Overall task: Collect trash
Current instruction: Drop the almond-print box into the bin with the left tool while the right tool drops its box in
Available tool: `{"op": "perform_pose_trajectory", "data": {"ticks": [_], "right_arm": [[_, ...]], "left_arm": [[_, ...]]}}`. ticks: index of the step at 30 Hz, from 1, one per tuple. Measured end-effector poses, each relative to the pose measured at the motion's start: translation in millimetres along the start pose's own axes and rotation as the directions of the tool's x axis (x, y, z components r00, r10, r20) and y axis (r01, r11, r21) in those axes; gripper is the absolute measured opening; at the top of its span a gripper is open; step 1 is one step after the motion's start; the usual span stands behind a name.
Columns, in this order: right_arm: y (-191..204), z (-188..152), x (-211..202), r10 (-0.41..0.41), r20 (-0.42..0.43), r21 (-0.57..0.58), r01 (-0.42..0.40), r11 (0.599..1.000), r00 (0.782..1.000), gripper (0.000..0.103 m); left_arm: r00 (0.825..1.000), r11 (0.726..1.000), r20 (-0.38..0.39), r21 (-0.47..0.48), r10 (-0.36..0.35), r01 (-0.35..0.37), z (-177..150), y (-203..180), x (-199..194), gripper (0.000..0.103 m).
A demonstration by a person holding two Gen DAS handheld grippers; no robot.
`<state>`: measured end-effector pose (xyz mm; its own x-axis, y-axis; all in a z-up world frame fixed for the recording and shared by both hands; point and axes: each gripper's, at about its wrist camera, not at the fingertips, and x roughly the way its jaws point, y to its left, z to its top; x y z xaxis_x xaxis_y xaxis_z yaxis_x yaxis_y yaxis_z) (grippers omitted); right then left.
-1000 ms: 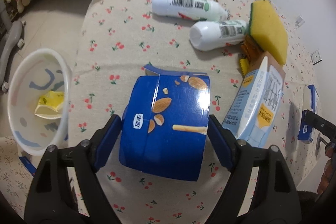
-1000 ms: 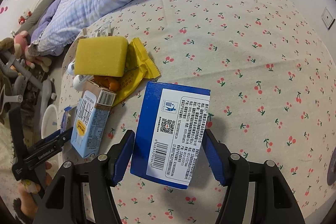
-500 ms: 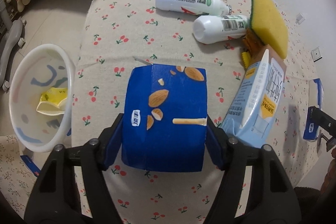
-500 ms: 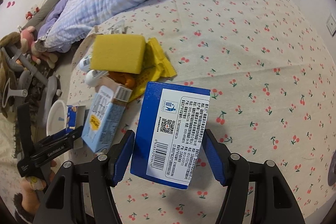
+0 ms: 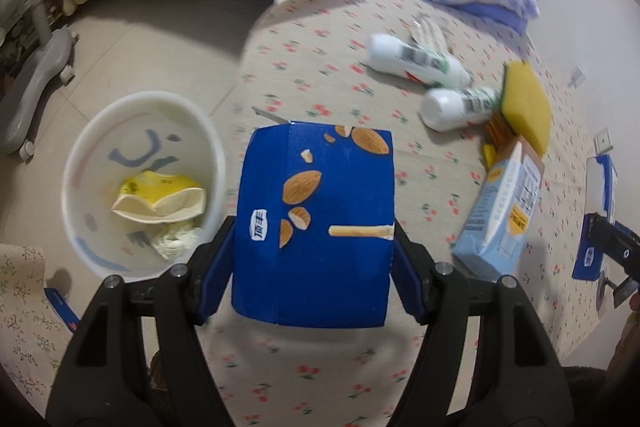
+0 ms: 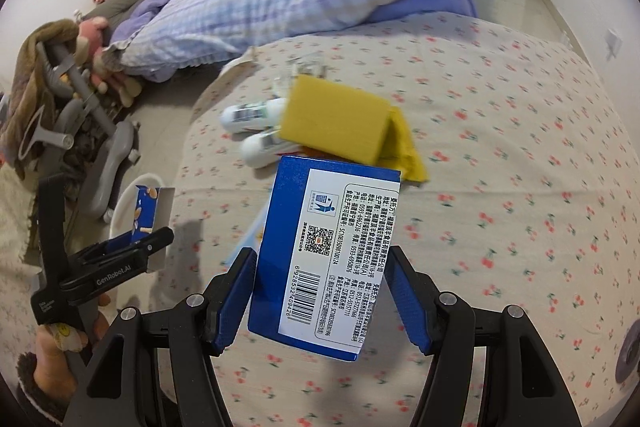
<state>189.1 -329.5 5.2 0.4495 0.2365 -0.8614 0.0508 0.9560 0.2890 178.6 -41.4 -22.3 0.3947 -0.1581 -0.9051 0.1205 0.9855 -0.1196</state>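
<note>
my left gripper [image 5: 312,259] pinched blue almond-print cardboard box [image 5: 316,223] | my right gripper [image 6: 322,301] pinched blue barcode-labelled cardboard box [image 6: 320,255] | white plastic bin [image 5: 100,259] beside left

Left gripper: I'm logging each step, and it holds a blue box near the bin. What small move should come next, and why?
Probably carry the blue box leftward until it hangs over the white bin. The left gripper already clamps it clear of the tablecloth, and the bin sits open on the floor beside it.

left gripper [image 5: 313,247] clamps blue snack box [image 5: 316,223] | white bin [image 5: 142,183] left, holding yellow wrapper [image 5: 160,197]
</note>
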Motion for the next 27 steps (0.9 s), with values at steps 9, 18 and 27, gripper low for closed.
{"op": "perform_pose_trajectory", "data": {"ticks": [9,18,27], "right_arm": [[57,9,18,0.032,-0.013,-0.074,-0.033,0.997,0.999,0.067],[115,13,45,0.063,-0.043,-0.141,-0.068,0.988,0.997,0.067],[163,11,73,0.081,-0.073,-0.187,-0.094,0.978,0.994,0.067]], "left_arm": [[0.997,0.993,0.048,-0.107,0.059,-0.054,-2,65,-15,0.071],[0.992,0.974,0.073,-0.212,0.101,-0.083,-7,130,-17,0.076],[0.984,0.953,0.064,-0.267,0.168,-0.146,-11,160,-23,0.094]]}}
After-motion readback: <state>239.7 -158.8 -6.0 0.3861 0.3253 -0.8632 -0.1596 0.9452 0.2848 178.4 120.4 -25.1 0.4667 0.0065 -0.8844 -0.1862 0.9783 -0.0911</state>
